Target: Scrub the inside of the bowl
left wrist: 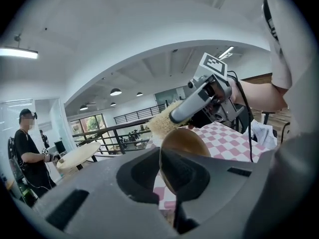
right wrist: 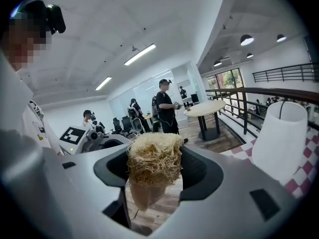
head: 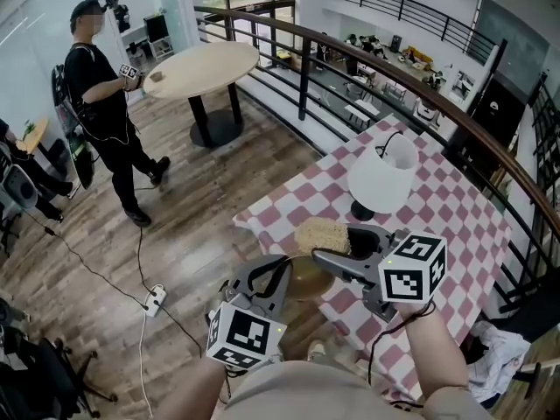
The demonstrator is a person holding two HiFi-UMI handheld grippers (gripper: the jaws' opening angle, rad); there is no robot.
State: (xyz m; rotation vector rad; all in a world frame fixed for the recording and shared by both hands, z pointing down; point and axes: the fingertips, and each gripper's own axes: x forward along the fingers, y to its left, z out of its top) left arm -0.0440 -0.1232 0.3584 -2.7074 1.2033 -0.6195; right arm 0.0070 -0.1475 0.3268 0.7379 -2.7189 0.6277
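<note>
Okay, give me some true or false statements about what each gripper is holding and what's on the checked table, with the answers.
1. The left gripper is shut on the rim of the brown bowl. True.
2. The right gripper holds a blue sponge. False: its jaws are closed on a tan, fibrous scrubber.
3. The bowl sits flat on the checked tablecloth. False: the left gripper holds it up, tilted on its side.
4. A white lamp stands on the checked tablecloth. True.
5. A person stands beside the round table. True.
</note>
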